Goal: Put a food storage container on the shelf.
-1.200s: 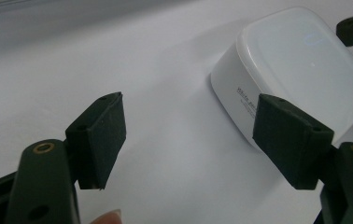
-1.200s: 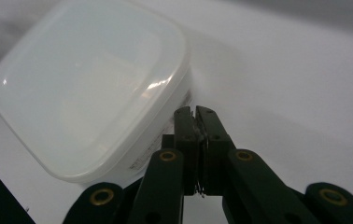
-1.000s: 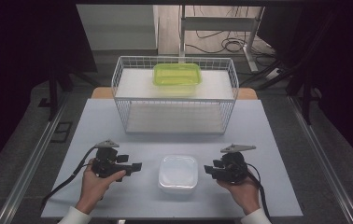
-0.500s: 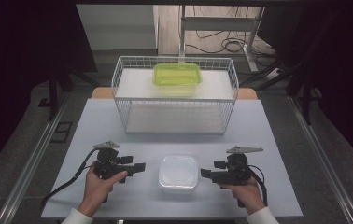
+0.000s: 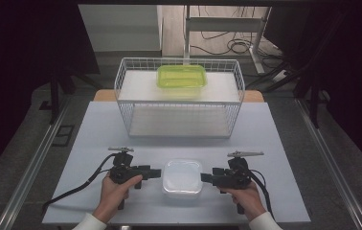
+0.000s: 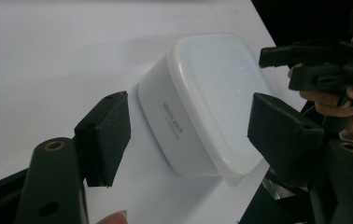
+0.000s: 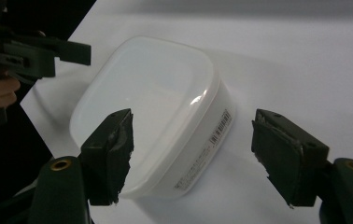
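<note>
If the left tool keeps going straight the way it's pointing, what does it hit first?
Most likely the white lidded container: the left tool points at its near side, jaws open and just short of it.

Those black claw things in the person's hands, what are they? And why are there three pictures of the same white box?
They are grippers: hand-held tongs with two black jaws. A person holds the left gripper and the right gripper, one in each hand. The high view comes from a camera above the table. The other two pictures come from small cameras riding on each gripper, so you look along its jaws.

On the table lies a white box with a lid, between the two grippers. Further back stands a white wire basket with a green-lidded box on top.

Nothing is held yet. The jaws of both grippers have just been closing a little, but they stand open around the white box's ends, not pressing it.
</note>
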{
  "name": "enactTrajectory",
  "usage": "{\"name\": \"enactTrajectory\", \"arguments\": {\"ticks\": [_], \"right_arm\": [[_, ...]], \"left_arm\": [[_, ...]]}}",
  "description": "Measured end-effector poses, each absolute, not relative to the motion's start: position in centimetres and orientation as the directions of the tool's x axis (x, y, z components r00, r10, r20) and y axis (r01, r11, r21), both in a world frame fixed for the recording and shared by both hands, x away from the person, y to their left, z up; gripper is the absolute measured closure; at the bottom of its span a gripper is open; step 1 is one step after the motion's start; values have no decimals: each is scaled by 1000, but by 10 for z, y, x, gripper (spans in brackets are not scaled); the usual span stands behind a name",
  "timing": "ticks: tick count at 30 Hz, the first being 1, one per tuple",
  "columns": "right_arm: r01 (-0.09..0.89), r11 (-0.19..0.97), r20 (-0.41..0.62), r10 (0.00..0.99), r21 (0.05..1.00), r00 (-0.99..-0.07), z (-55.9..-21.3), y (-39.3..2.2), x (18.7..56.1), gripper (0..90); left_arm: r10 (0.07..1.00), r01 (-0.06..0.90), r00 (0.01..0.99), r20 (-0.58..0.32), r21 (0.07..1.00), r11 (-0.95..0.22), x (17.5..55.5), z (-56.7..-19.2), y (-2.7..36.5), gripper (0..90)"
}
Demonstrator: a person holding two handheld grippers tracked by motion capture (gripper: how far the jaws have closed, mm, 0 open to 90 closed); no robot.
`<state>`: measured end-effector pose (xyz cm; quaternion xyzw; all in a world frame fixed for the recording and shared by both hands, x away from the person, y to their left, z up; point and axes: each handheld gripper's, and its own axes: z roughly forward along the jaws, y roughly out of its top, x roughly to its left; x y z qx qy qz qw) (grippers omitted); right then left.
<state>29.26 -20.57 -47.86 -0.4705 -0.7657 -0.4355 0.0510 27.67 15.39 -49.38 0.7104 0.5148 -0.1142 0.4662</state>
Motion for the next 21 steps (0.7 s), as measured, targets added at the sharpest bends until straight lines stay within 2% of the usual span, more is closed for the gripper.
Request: {"name": "enactTrajectory", "arguments": {"ticks": [10,14,21], "right_arm": [[799,149,550,651,583,-523,-488,-201,301,369],[805,131,552,664,579,-505,-489,-203,301,417],[837,98,613,637,538,-468,-493,-205,302,508]], "left_arm": [[582,876,396,-710,482,-9,287,-504,149,325],[564,886,389,-728,463,-14,291,-510,147,368],[529,900,384,-757,435,-32,295,-516,144,480]]}}
